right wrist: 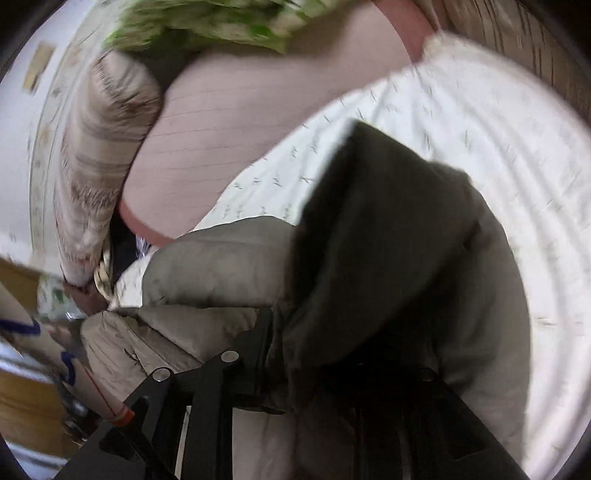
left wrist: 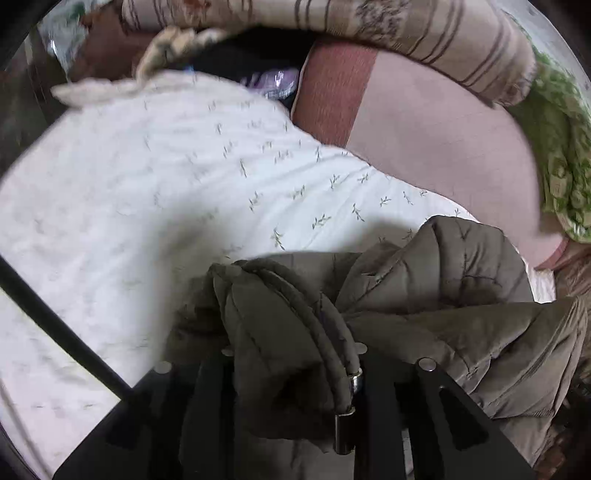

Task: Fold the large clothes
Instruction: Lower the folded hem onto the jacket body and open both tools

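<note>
Left gripper [left wrist: 295, 369]: your jaws were nearly together, pinching the olive quilted jacket [left wrist: 424, 295].
Right gripper [right wrist: 328, 369]: your jaws clamped jacket fabric over the white quilt [right wrist: 498, 147].

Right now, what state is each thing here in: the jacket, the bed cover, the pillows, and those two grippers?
Olive quilted jacket: bunched up, not folded, lifted over the bed.
Left gripper: closed on a bunch of the jacket's fabric and cord.
Right gripper: closed on dark jacket fabric.
White leaf-print bed cover: spread out, lightly wrinkled.
Striped pillow: lying at the bed's far edge.
Green patterned pillow: lying beside the striped one.
</note>
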Action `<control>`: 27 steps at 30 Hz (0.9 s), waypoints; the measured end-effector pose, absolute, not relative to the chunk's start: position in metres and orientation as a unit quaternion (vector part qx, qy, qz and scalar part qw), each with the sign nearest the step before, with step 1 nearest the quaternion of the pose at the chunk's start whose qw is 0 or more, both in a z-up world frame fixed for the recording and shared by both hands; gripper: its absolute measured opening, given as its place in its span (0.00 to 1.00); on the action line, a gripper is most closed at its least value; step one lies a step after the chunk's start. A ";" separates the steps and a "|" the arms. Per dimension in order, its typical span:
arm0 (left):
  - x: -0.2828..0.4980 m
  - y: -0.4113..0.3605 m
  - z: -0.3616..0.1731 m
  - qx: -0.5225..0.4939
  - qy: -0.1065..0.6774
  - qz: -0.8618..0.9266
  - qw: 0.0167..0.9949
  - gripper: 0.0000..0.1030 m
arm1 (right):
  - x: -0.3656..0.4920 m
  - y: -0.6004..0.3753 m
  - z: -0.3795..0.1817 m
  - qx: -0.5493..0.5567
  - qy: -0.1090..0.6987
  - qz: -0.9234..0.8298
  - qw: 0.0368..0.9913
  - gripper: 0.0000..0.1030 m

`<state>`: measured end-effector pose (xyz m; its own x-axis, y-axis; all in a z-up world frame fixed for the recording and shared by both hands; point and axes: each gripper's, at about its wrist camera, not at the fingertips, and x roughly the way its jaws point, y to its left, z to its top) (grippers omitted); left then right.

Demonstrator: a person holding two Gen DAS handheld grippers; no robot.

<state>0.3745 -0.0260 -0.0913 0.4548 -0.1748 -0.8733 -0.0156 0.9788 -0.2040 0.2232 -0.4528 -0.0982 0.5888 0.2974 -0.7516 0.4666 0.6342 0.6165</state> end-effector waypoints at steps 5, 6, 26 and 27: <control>0.387 -0.024 -0.098 -0.122 0.525 -0.063 0.840 0.27 | 0.232 -0.460 -0.120 0.439 0.439 -0.031 0.783 0.28; 0.386 -0.021 -0.094 -0.132 0.525 -0.069 0.838 0.29 | 0.231 -0.461 -0.116 0.436 0.438 -0.028 0.785 0.30; 0.243 0.012 0.057 -0.073 0.389 -0.104 0.913 0.66 | 0.139 -0.405 0.011 0.272 0.388 -0.050 0.879 0.67; 0.227 0.015 0.053 -0.065 0.388 -0.105 0.913 0.67 | 0.139 -0.390 0.012 0.257 0.392 -0.038 0.883 0.64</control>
<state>0.2272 0.0146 0.0526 0.6767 -0.2429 -0.6950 0.1416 0.9693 -0.2009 0.1394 -0.3896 0.0120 0.6900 0.1342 -0.7112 0.2688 0.8648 0.4241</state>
